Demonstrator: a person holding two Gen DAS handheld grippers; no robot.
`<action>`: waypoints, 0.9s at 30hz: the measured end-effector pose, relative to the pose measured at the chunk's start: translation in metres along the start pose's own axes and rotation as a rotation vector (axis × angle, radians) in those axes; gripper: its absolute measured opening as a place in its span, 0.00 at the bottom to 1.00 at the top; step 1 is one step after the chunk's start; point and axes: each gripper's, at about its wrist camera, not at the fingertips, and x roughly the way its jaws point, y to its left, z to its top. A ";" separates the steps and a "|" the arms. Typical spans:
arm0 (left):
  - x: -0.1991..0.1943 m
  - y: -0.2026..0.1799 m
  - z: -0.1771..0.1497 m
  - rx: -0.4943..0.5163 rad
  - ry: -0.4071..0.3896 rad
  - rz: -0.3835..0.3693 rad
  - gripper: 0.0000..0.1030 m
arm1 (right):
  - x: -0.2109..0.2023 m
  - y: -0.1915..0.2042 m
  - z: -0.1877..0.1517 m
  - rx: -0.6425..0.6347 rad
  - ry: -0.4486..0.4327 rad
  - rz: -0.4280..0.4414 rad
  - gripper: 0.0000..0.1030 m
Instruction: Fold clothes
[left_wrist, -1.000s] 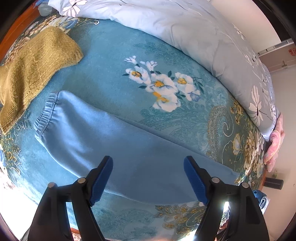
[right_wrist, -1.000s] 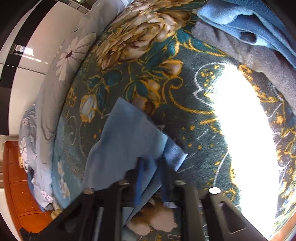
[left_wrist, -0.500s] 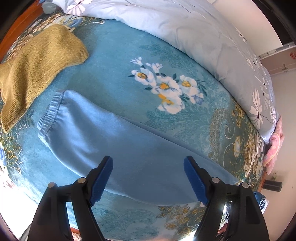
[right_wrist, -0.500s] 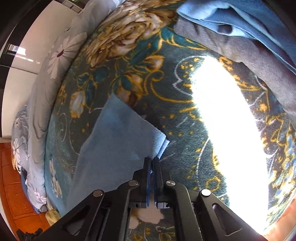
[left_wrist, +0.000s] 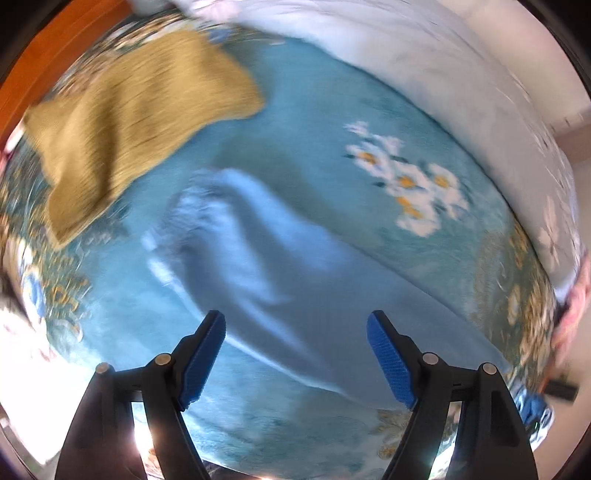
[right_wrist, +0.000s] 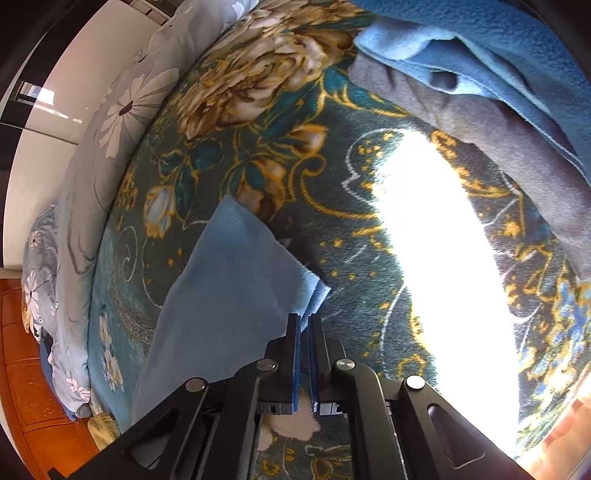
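Mustard-yellow knit, a sweater (left_wrist: 136, 122), lies bunched at the far left of the bed, not folded and well apart from either gripper. To its right, light blue trousers (left_wrist: 280, 280) stretch across the teal flowered blanket (left_wrist: 314, 129), one cuffed leg end toward the sweater; the left wrist view is blurred, so finer creases cannot be read. The left gripper (left_wrist: 295, 354) hangs above the trousers with its fingers spread wide and nothing between them. Further right, in the right wrist view, the right gripper (right_wrist: 303, 354) has its blue pads pressed nearly together on a corner of the same trousers (right_wrist: 229, 295), the cloth lifted slightly off the blanket. Beyond it a grey garment (right_wrist: 498, 147) and a blue fleece (right_wrist: 480, 48) lie heaped. Judgement: folding is at an early stage; the trousers are laid out with one corner gripped, and the other pieces remain untouched.
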 end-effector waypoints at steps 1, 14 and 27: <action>0.004 0.011 -0.001 -0.043 -0.001 -0.002 0.78 | -0.001 -0.002 0.000 0.003 0.002 0.001 0.08; 0.083 0.109 0.009 -0.302 0.026 0.108 0.78 | 0.001 -0.001 -0.011 0.012 -0.003 0.004 0.31; 0.027 0.057 0.017 -0.017 -0.035 0.012 0.78 | 0.008 -0.012 -0.008 0.091 -0.050 -0.026 0.38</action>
